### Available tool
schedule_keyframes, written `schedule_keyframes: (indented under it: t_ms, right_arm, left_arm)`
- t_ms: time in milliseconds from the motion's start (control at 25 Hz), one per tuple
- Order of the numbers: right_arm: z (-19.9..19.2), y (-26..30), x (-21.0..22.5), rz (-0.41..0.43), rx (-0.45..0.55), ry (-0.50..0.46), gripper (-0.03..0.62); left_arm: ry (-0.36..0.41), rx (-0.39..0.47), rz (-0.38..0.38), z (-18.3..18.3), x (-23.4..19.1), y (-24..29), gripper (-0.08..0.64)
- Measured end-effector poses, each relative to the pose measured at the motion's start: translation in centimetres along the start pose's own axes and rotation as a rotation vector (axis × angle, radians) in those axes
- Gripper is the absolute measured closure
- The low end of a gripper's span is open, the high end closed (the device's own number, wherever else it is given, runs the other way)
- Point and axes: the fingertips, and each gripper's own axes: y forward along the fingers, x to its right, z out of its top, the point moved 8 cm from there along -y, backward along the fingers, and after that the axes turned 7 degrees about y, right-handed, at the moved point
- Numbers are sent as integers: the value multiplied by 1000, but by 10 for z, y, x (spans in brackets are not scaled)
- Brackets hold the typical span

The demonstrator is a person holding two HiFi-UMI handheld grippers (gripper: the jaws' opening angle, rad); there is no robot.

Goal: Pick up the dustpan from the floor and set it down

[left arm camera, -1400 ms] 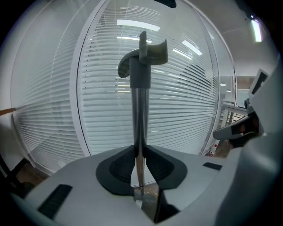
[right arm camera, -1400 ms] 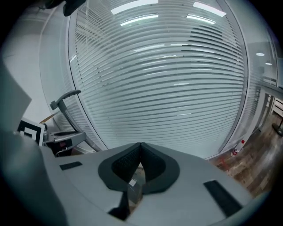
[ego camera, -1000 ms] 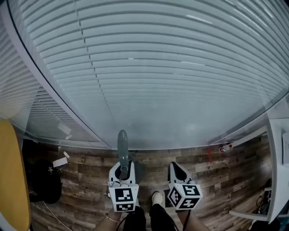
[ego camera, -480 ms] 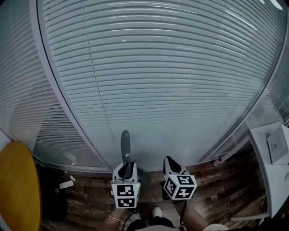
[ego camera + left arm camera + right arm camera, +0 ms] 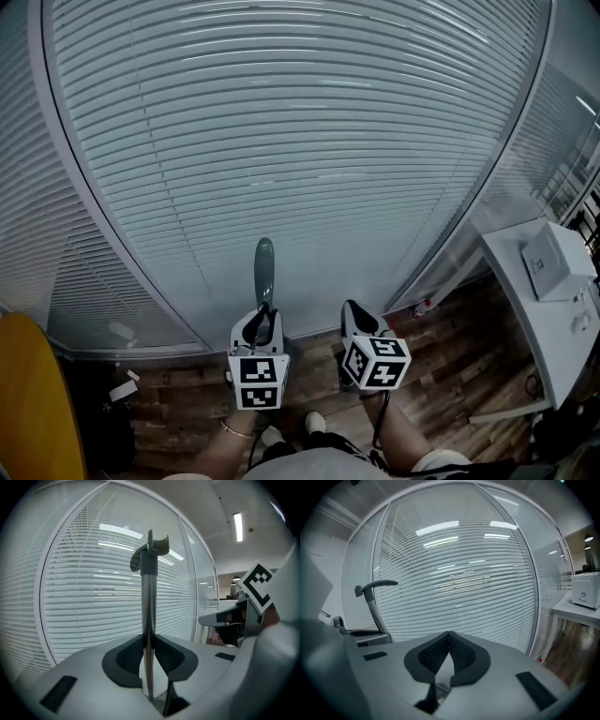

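The dustpan's grey upright handle (image 5: 263, 267) rises from my left gripper (image 5: 265, 314), which is shut on it. In the left gripper view the thin pole (image 5: 149, 602) is pinched between the dark pads (image 5: 129, 656), and its hook-shaped top end stands out against the blinds. The pan itself is hidden below the gripper. My right gripper (image 5: 352, 309) is level with the left one and just to its right. Its jaws (image 5: 449, 637) are shut with nothing between them. From the right gripper view the handle (image 5: 372, 602) shows at the left.
A glass wall with white blinds (image 5: 281, 141) fills the front. A white table (image 5: 525, 309) carrying a white box (image 5: 553, 258) stands at the right. A yellow round tabletop (image 5: 28, 403) is at the left edge. Wooden floor (image 5: 169, 412) and the person's shoes (image 5: 314, 422) lie below.
Both grippers have risen together, the left still gripping the dustpan handle. The head view has tilted up, so more blinds and less floor show.
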Motion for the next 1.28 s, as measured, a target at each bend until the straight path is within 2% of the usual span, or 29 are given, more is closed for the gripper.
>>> schedule_keyframes:
  t_ms: [200, 440, 840, 1080, 1280]
  right_arm:
    - [11, -16, 32, -61, 28, 27, 560]
    - [19, -18, 73, -77, 32, 65, 560]
    - [30, -18, 145, -108, -5, 57, 560]
    - [10, -11, 187, -138, -57, 71, 560]
    - [-18, -5, 218, -163, -112, 89, 560]
  left_arm:
    - [6, 2, -78, 12, 25, 13, 476]
    - [4, 13, -90, 18, 55, 29, 476]
    - [31, -19, -102, 7, 112, 56, 476]
    - [24, -43, -116, -7, 140, 83, 476]
    - [24, -71, -128, -35, 158, 101, 476]
